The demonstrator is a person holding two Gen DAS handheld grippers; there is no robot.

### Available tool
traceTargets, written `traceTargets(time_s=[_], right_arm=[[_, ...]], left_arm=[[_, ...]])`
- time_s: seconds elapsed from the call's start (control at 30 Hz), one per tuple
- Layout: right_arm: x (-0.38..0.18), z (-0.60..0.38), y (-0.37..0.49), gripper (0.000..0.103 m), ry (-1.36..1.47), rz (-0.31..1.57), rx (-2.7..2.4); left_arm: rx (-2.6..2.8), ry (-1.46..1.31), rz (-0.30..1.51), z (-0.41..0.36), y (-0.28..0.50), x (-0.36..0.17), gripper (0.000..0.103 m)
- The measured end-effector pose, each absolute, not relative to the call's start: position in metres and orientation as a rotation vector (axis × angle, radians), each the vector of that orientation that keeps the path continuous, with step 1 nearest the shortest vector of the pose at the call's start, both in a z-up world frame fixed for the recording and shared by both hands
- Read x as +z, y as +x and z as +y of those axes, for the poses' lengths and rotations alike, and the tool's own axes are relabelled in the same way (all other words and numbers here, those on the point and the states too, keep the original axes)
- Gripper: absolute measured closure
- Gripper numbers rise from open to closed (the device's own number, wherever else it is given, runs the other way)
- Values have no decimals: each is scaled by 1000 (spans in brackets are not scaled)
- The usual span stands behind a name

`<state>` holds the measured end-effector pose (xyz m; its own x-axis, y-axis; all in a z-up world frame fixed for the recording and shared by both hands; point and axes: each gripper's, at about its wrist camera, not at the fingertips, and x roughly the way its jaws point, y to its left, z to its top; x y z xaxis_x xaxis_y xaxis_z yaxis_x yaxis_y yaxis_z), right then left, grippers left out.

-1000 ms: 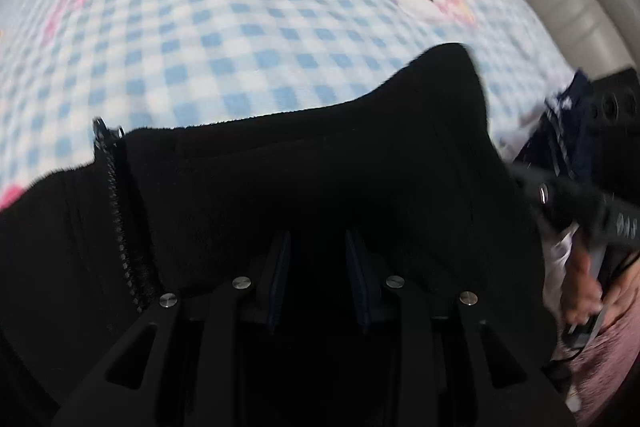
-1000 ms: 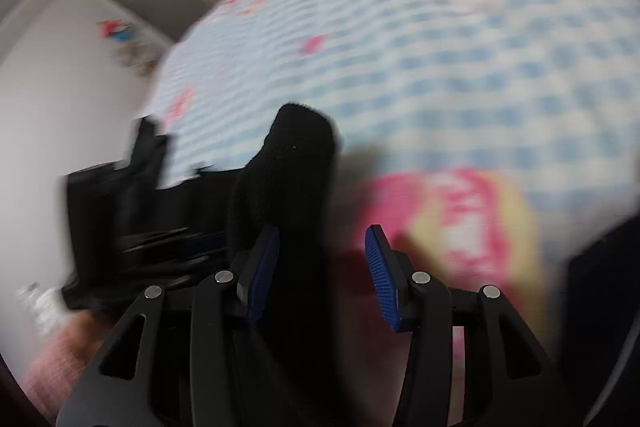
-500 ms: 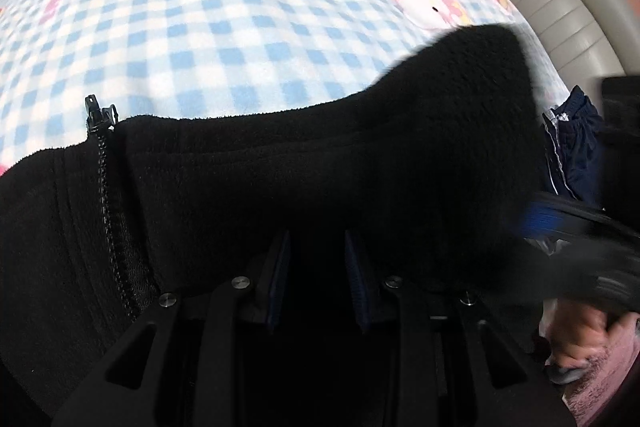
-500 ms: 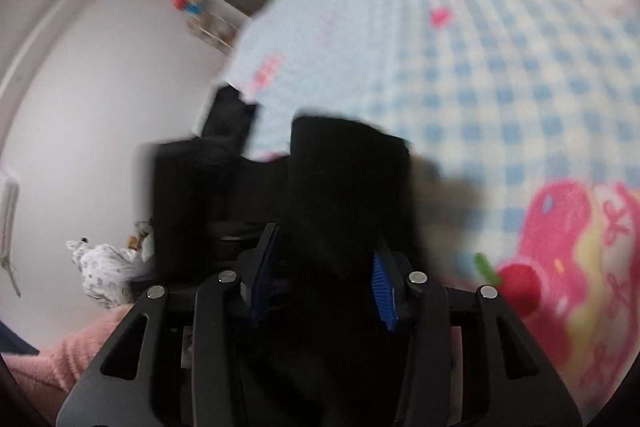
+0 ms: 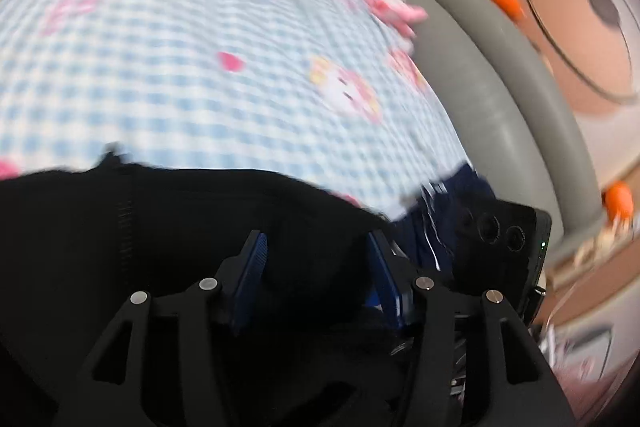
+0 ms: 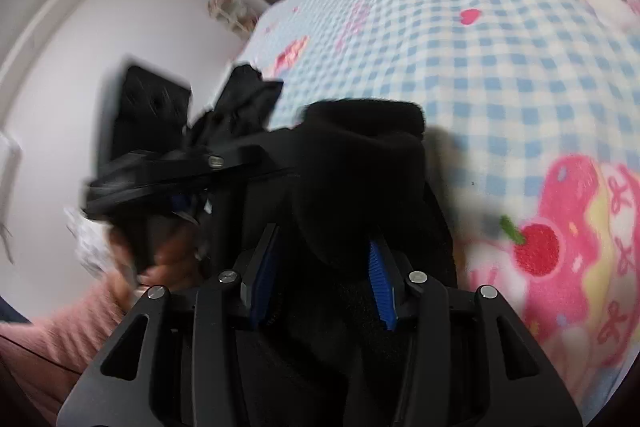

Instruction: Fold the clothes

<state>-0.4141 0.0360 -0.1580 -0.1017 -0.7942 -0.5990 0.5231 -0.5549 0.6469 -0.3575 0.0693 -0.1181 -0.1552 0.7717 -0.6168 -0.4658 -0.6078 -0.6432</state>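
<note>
The left tool [image 5: 316, 267], at the bottom centre of its own view, has just been opening: its blue pads [image 5: 256, 259] now stand apart with the black fleece jacket [image 5: 180, 227] lying dark between them, seemingly no longer pinched, which reads as letting go of a fold it has laid down. The right tool [image 6: 320, 263], bottom centre of its view, is clamped on a thick roll of the same fleece [image 6: 360, 163] that stands up out of the jaws, probably the sleeve or collar held up so it can be carried across. The jacket lies along the lower edge of the left view on the blue checked bed cover [image 5: 160, 67], its zip at lower left. Just to the right, a navy garment [image 5: 448, 219] sits at the bed's edge, likely waiting its turn. A pink sleeve [image 6: 60, 327] shows at the right view's lower left.
</note>
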Motion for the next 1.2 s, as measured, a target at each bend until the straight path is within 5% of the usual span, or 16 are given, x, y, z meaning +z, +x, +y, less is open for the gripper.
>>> traceTargets(time_s=[0.07,0.2,0.27,0.37,0.5,0.6,0.63,0.7,0.73,0.8,0.9,1.0,1.2], right_arm=[[-155,28,-409,59,1233,-257,-1829],[-142,51,-398,57,1206,-170,-1871],[-131,71,-397,42,1190,-179,-1971],[-151,96,-416,35,1303,-313,-2137],[-196,91,-428,35,1385,-576,-1732],[-191,80,-421,31,1324,-534,-1734],[-188,77,-419,32,1302,-514,-1749],[-182,73,-415,54,1267,-460,-1783],[-179,71,-414,75,1254,-424,-1802],[-175,73,-415,91,1255,-396,-1867],[-165,90,-417,95,1247,-394,-2000],[-142,107,-412,96,1267,-109,-2357],[-155,82,-396,95,1312,478,-2549]], left_arm=[[1945,-1262,-261,86,-350,-112,91],[2042,-1285,-215,86,-357,-113,92],[2051,-1302,-247,76,-365,-121,92],[2032,-1294,-324,57,-368,-130,92],[2020,-1281,-372,44,-367,-135,92],[1998,-1282,-403,42,-371,-135,90],[1988,-1280,-416,42,-372,-135,88],[1983,-1274,-444,42,-374,-132,74],[1986,-1255,-466,37,-374,-129,64],[1990,-1217,-509,26,-372,-123,62],[2043,-1211,-505,3,-370,-119,61],[2156,-1301,-374,-14,-373,-130,59],[2242,-1287,-532,-66,-375,-120,56]])
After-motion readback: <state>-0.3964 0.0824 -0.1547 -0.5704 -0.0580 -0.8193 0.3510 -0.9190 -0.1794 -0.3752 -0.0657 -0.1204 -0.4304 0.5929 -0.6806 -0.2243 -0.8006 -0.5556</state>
